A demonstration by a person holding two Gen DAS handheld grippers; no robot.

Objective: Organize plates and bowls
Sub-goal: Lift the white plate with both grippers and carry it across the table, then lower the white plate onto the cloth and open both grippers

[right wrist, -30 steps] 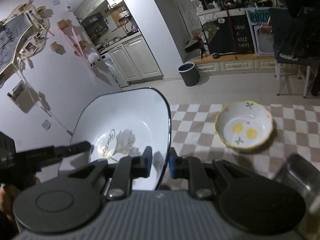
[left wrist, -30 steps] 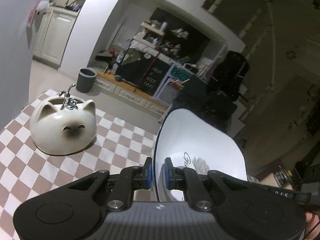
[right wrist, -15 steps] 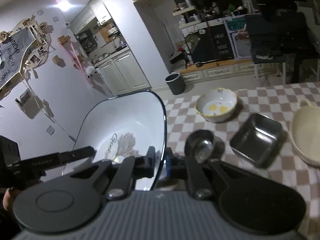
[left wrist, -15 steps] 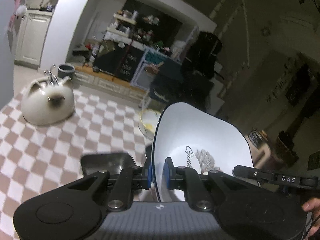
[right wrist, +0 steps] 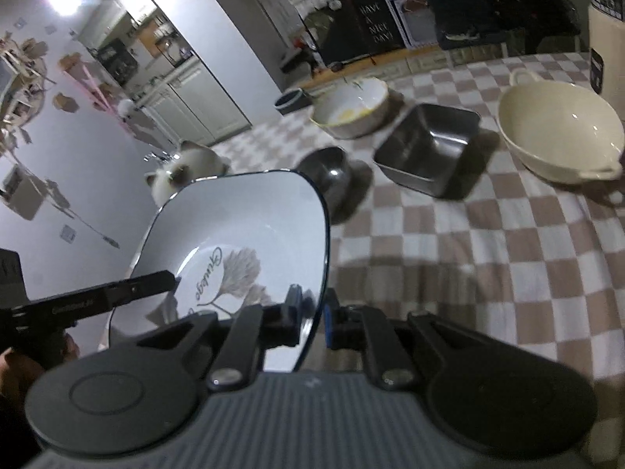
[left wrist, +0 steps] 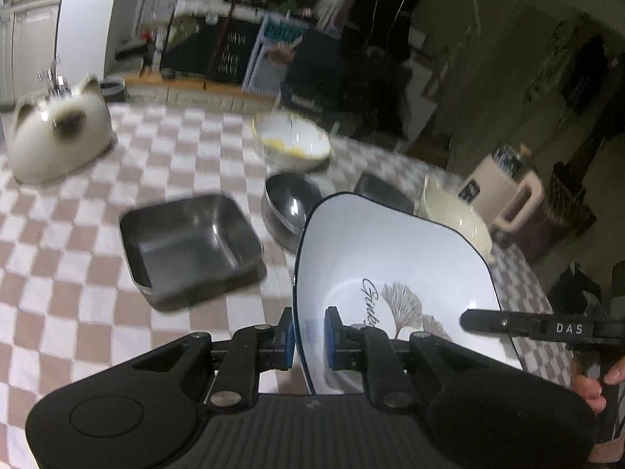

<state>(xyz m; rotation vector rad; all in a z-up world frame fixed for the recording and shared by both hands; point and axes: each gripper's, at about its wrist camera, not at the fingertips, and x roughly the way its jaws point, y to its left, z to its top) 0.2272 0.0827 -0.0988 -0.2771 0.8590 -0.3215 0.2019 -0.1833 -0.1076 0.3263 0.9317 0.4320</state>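
Left gripper (left wrist: 308, 337) and right gripper (right wrist: 312, 318) each pinch the white plate's (left wrist: 394, 273) rim above the checkered surface (right wrist: 468, 258).

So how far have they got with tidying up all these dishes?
Nothing looks sorted yet. The left gripper and right gripper each pinch an edge of the white square plate, held above the checkered tablecloth. Still loose and unstacked: the yellow-rimmed bowl, cream handled bowl, two square metal dishes, round metal bowl and cat-shaped dish.
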